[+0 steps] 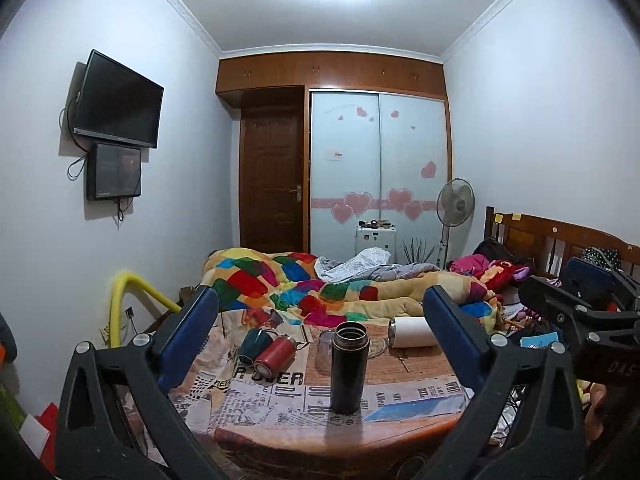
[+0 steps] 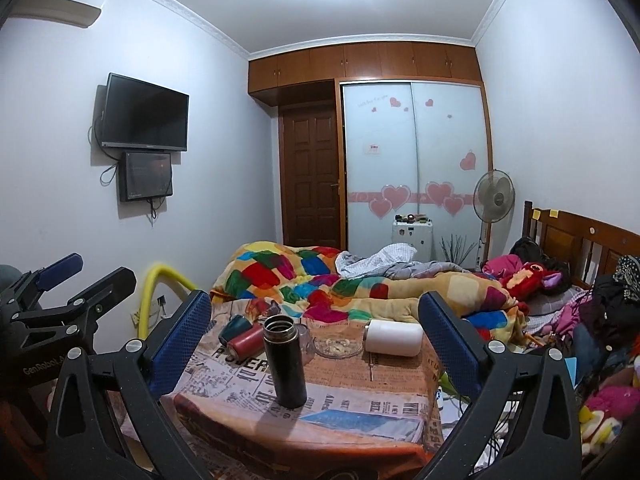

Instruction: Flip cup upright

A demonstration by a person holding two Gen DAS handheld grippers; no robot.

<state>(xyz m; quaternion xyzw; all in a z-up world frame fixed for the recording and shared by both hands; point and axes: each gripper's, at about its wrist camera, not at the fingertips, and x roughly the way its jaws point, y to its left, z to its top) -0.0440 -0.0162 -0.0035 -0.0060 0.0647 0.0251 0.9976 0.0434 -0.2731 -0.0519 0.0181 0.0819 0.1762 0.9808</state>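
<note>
Four drinking vessels on the desk: one black flask standing at 6 o'clock, one red flask and one green cup lying at 10 o'clock, one white flask lying at 2. One glass ashtray sits mid-desk. Two screens hang on the wall: one television, one smaller monitor.

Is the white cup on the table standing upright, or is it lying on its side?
On its side. The white cup lies flat on the table, its long side resting on the surface; the black bottle stands upright.
</note>
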